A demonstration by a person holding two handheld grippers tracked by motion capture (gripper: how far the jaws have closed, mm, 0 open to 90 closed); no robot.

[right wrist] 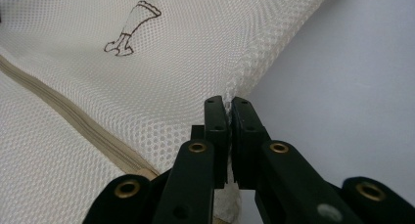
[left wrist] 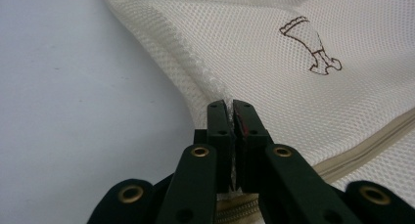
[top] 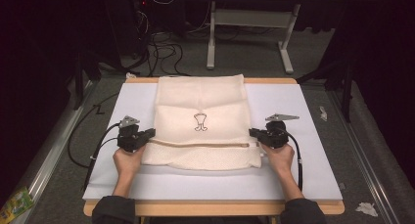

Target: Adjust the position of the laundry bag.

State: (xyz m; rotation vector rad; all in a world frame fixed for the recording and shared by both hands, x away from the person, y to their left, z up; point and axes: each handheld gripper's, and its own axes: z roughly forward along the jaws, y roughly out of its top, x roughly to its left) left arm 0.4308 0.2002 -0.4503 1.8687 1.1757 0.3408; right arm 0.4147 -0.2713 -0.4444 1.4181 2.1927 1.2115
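1. Nearest the camera in the high view, two forearms in dark sleeves come in from the bottom edge, one hand on each gripper.
2. The left gripper (top: 147, 134) has its two black jaws pressed together on the left edge of the mesh bag (top: 200, 121); in the left gripper view (left wrist: 234, 117) a thin fold of mesh stands pinched between them.
3. The right gripper (top: 254, 133) is likewise clamped on the bag's right edge; in the right gripper view (right wrist: 227, 115) the jaws meet with mesh caught between.
4. There is one cream mesh bag (left wrist: 274, 67), lying flat across the middle of the white board (top: 303, 175), reaching to its far edge.
5. One beige zip (top: 200, 144) runs across the bag near its front, level with both grippers; whether it is fully closed is hard to tell.
6. One small brown outline drawing (top: 200, 122) sits just beyond the zip, at the bag's centre.
7. Farther off, cables (top: 161, 53) lie on the floor beside a grey table frame (top: 244, 23).
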